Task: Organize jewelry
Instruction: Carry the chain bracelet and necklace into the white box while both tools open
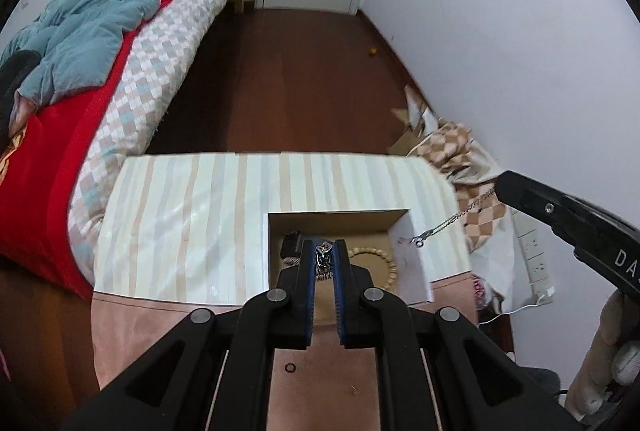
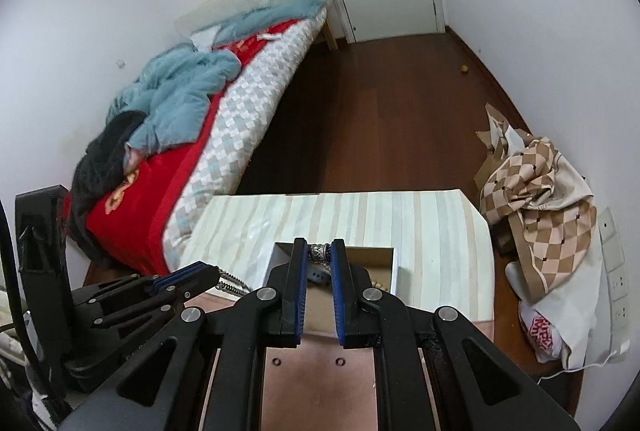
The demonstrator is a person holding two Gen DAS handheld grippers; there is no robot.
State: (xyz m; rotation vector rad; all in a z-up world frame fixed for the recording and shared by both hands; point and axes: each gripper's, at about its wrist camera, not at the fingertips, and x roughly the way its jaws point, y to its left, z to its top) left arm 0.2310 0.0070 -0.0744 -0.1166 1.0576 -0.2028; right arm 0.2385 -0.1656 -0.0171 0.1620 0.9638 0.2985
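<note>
An open cardboard box (image 1: pixel 340 221) sits on a striped tabletop (image 1: pixel 192 223). It holds a wooden bead bracelet (image 1: pixel 386 263) and a dark item (image 1: pixel 291 245). My left gripper (image 1: pixel 324 257) is shut on a silver chain piece (image 1: pixel 323 258) over the box. My right gripper (image 2: pixel 319 252) is shut on a silver chain bracelet (image 2: pixel 319 252) above the box (image 2: pixel 374 257); in the left wrist view that chain (image 1: pixel 452 217) hangs from the right gripper's tip (image 1: pixel 506 187), its clasp by the box's white flap (image 1: pixel 408 263).
A small dark ring (image 1: pixel 289 367) lies on the pink surface (image 1: pixel 160 331) near me; two rings (image 2: pixel 276 361) show in the right wrist view. A bed (image 1: pixel 100 79) stands at left, crumpled checked cloth (image 2: pixel 536 191) at right, wooden floor (image 1: pixel 300 79) beyond.
</note>
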